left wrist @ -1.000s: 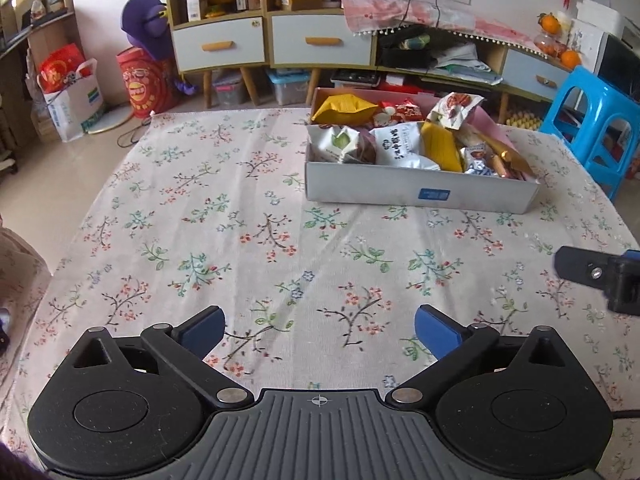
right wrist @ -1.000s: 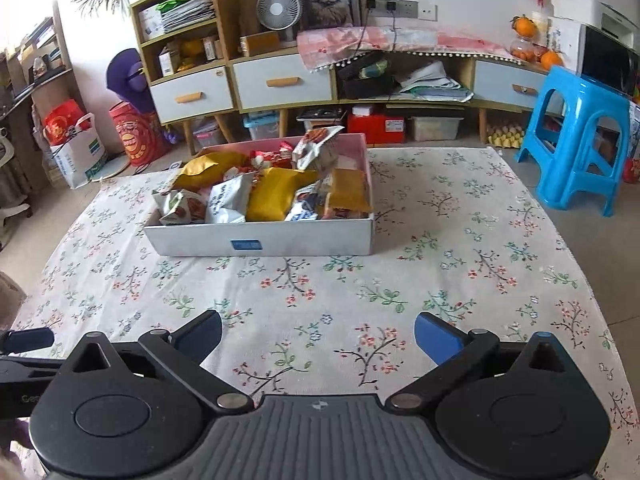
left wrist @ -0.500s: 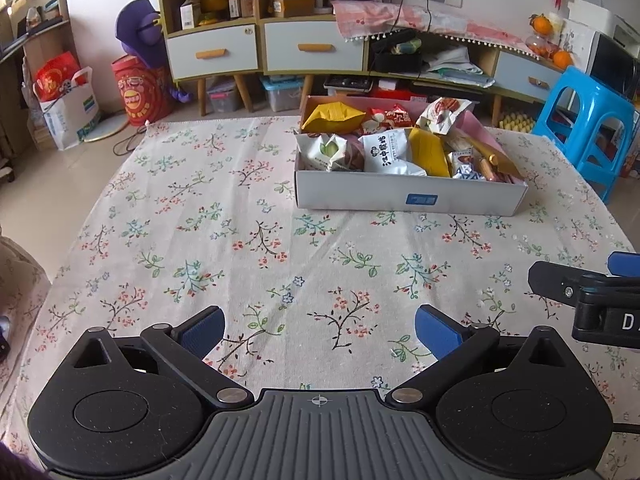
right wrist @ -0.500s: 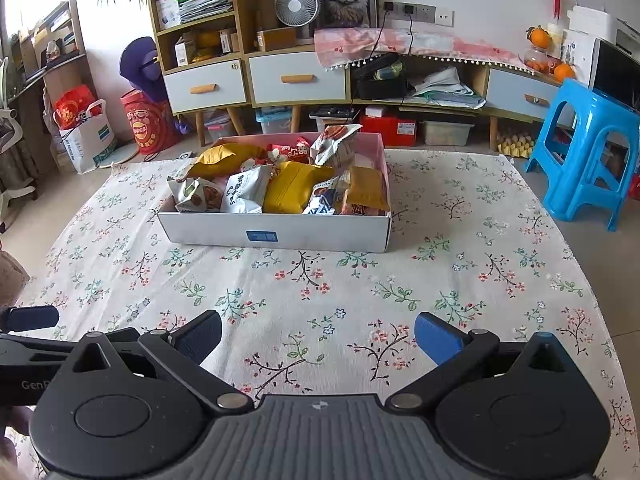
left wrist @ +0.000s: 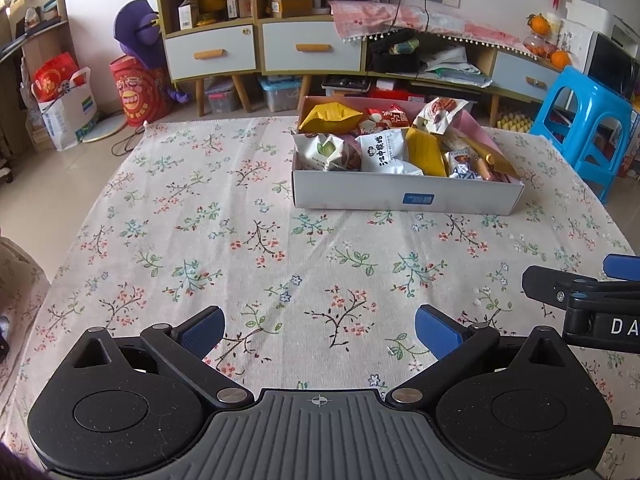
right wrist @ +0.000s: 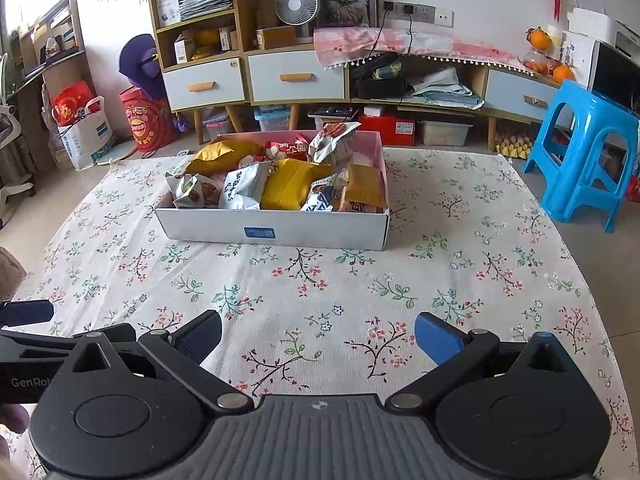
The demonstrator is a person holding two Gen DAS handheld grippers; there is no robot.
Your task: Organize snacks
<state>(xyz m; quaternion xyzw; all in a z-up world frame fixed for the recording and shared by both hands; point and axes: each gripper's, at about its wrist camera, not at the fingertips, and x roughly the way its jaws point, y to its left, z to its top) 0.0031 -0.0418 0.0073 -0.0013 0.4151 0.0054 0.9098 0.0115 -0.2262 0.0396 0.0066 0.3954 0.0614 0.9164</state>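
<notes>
A white cardboard box [left wrist: 404,199] with a pink inside stands on the far half of the floral tablecloth; it also shows in the right wrist view [right wrist: 276,232]. It holds several snack packets, among them yellow bags [right wrist: 290,184] and white packets [left wrist: 386,156]. My left gripper [left wrist: 318,330] is open and empty, low over the cloth, well short of the box. My right gripper [right wrist: 318,338] is open and empty, beside the left one; its arm shows at the right edge of the left wrist view [left wrist: 580,292].
The floral cloth [left wrist: 200,220] covers the whole table. A blue plastic stool [right wrist: 588,148] stands off the table's far right corner. Cabinets with drawers [right wrist: 296,76], a fan and bags line the far wall.
Both grippers have drawn back and risen a little, so the box looks farther off and more of the room shows. Both stay open and empty.
</notes>
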